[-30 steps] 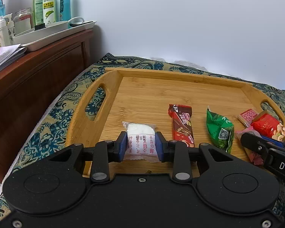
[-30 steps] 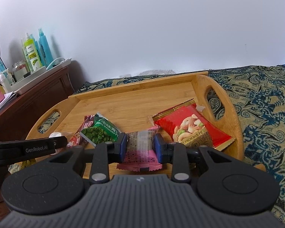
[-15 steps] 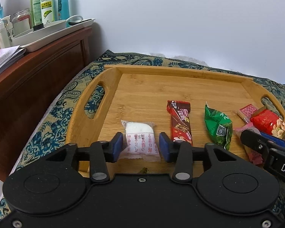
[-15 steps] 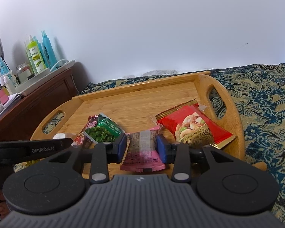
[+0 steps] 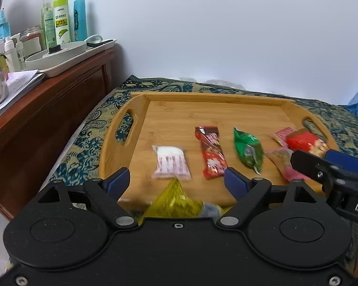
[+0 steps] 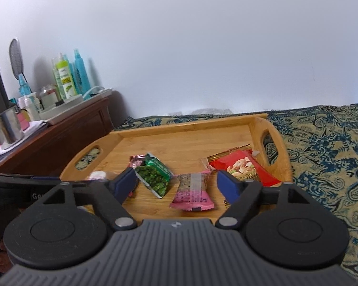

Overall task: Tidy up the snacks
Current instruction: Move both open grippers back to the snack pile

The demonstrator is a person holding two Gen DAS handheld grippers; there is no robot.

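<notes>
A wooden tray lies on the patterned bedspread. On it lie in a row a white snack packet, a red-brown bar, a green pea packet, a pink packet and a red nut packet. My left gripper is open and empty, drawn back from the white packet. My right gripper is open and empty, just behind the pink packet. A yellow packet lies under the left gripper, off the tray.
A dark wooden cabinet stands at the left with a white tray of bottles, papers and a metal mug. The patterned bedspread spreads to the right of the tray. A white wall is behind.
Both grippers opened, let go of the white packet and the pink packet on the tray, and pulled back and up. The yellow packet has come into view.
</notes>
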